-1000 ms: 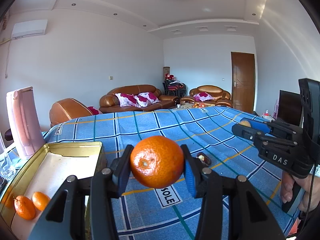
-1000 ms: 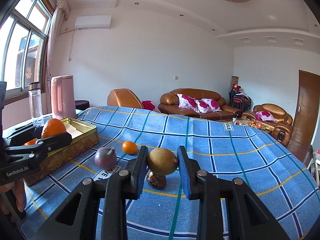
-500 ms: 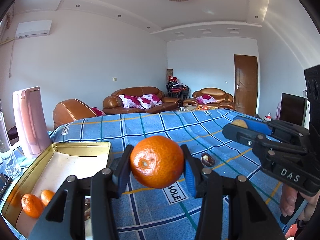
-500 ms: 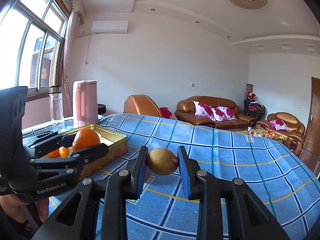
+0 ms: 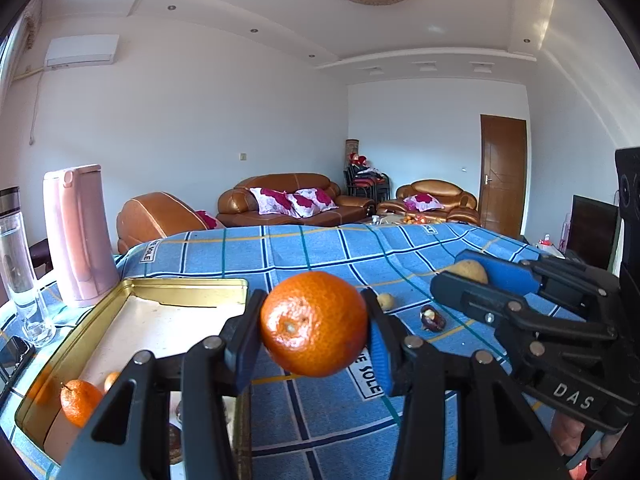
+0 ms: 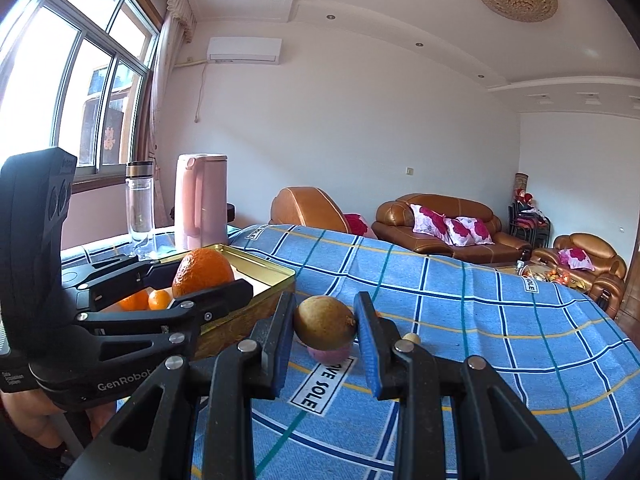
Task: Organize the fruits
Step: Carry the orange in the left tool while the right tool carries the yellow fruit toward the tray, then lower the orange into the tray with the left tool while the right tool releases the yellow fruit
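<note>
Left wrist view shows my left gripper (image 5: 314, 326) clamped on a round orange mandarin (image 5: 314, 324), held in the air above the blue checked tablecloth (image 5: 320, 256); at 9 o'clock from it lies the shallow gold metal tin (image 5: 132, 292), with a small orange tangerine (image 5: 80, 400) in its near corner and a smaller orange fruit beside that; at 3 o'clock my right gripper (image 5: 464, 276) comes in from the side, pinching a brownish-yellow oval fruit (image 5: 468, 270); between the two grippers, on the cloth, rest a small tan fruit (image 5: 385, 300) and a dark split fruit (image 5: 433, 317), apart from each other; a tall pink kettle (image 5: 78, 236) stands at 10 o'clock beyond the tin, with a clear bottle (image 5: 16, 248) at its left. Right wrist view confirms my right jaws pressed on the oval fruit; a purple round fruit (image 6: 330, 354) sits on the cloth directly below it; the tin stands at 10 o'clock.
</note>
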`<state>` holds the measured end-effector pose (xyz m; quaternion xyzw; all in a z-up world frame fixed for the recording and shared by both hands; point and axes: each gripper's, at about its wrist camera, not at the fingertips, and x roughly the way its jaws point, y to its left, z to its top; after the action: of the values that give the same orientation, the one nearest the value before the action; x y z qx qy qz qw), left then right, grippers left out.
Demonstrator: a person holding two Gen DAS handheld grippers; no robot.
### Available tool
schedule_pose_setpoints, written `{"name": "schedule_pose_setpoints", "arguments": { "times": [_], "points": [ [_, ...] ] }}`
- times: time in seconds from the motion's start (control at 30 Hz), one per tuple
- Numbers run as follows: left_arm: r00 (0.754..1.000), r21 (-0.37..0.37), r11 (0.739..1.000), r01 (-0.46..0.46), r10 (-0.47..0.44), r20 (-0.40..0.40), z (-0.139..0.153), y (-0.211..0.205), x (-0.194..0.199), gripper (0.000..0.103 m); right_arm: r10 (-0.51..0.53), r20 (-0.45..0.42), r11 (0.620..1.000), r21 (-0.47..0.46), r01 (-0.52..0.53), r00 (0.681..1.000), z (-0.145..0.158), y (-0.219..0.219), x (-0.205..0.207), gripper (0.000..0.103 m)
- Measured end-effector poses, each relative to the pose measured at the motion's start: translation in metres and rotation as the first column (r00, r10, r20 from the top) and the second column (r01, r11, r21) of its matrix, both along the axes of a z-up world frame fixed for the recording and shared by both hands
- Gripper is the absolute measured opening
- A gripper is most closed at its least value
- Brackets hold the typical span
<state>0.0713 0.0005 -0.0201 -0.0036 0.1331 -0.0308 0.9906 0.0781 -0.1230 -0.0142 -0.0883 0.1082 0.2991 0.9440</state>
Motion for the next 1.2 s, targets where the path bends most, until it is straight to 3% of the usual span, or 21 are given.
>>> {"name": "schedule_pose_setpoints", "arguments": {
  "times": [1.2],
  "points": [
    [0.988,-0.014,0.987,-0.157,0.157,-0.006,0.005,0.071,-0.025,0.048,0.146,0.011,0.988,-0.052,-0.145,0.989,0.001,0.071,-0.012,0.032]
  ]
}}
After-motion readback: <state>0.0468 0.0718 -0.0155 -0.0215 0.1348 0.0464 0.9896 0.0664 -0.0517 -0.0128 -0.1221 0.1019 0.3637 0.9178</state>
